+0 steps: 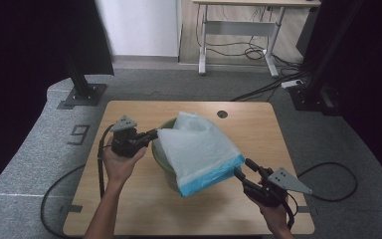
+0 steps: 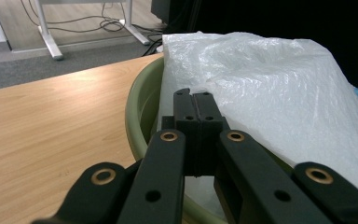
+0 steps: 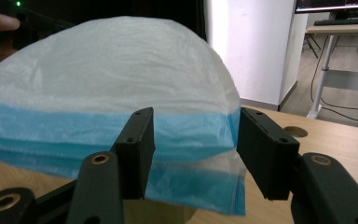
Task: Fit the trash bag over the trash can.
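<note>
White plastic bag with blue band (image 1: 199,149) draped over olive-green round bin (image 1: 163,162) at table (image 1: 144,209) centre. Left gripper (image 1: 155,133) level, clamped on bag's left edge. Right gripper (image 1: 242,169) at near-right corner, jaws parted, blue edge between, unpinched.

I am seeing the white plastic bag with a blue band (image 1: 201,149) covering the pale green round bin (image 1: 160,145), blocking its mouth. Bare light wooden table (image 1: 129,204) is lying open around them.
</note>
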